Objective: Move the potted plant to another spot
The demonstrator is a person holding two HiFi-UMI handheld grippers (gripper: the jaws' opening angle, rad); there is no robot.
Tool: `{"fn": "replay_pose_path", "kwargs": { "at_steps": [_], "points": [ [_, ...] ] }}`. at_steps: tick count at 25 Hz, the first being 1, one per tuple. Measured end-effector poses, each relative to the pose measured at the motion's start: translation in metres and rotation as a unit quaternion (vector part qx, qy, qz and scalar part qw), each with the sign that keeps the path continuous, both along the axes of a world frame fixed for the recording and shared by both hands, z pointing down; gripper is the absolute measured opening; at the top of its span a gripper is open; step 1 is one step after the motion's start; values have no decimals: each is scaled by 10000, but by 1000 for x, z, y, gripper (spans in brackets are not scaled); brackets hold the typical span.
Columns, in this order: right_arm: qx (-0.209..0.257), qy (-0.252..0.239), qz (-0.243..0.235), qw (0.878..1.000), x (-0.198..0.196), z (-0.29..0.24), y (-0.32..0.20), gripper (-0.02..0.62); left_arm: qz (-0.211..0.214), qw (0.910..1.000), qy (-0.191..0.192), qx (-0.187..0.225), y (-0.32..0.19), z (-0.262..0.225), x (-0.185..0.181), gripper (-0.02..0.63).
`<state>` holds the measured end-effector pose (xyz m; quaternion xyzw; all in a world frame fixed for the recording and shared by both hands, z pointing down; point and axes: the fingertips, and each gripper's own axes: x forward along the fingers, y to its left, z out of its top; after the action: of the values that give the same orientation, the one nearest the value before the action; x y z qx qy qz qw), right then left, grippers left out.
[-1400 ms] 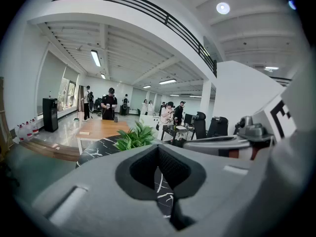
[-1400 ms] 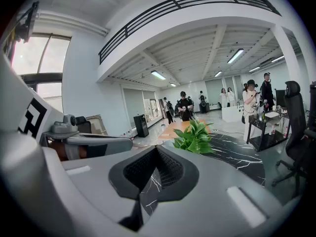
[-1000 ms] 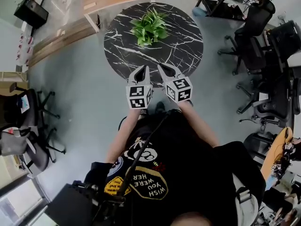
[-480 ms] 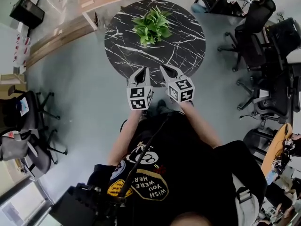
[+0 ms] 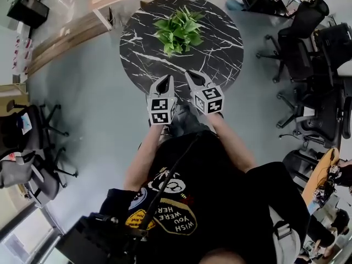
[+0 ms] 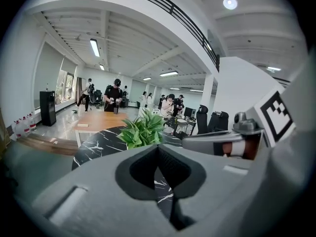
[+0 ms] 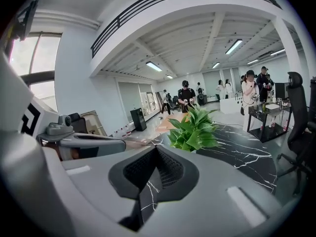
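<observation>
From the head view, the left tool and right tool hang side by side over the near edge of a round black marble surface. The plant sits toward its far side, well apart from both. Each tool's own view shows its jaws closed together and empty, with people standing far across the office. Chairs stand to the right.

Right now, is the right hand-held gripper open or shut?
Shut: in the right hand-held gripper the jaws meet, nothing between; the potted plant stands beyond.
</observation>
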<state>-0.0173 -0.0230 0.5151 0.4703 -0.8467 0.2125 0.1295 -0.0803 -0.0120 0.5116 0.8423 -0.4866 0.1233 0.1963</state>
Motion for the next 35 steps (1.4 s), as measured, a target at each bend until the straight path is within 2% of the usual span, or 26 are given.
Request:
{"fn": "replay_pose_path", "kwargs": {
  "at_steps": [3,6,10,13,14,15,16,22,27,35],
  "points": [
    [-45,-4,-153,9999,4,13,-18,2,54,9999,117,72,-17,16,7,5],
    [-92,-42,-318,9994,8,33,-33,2,-98,9999,84,-32,-33,36,8,5],
    [-199,-73,-265,9994,17,65,-59,2,-385,9991,-42,-167,-58,52,4,5],
    [-223,-39,-186,9996,15,95,-84,2,-448,9987,-89,-229,-73,62,-3,5],
    [-243,-80,-179,9995,12,105,-91,35,-436,9987,-85,-268,-76,67,-5,5],
    [-264,-143,-184,9994,8,115,-99,151,-420,9986,-70,-314,-77,72,-7,5],
    [-266,-180,-197,9993,3,125,-106,218,-415,9985,-52,-354,-77,76,-10,5],
    [-225,452,-82,9987,-3,198,-160,422,-500,9968,51,-617,-77,103,-29,5],
    [-100,795,-226,9965,-16,231,-203,479,-547,9953,147,-784,-74,119,-37,5],
    [174,808,-119,9965,-23,230,-233,466,-604,9941,209,-877,-73,126,-45,5]
  ]
}}
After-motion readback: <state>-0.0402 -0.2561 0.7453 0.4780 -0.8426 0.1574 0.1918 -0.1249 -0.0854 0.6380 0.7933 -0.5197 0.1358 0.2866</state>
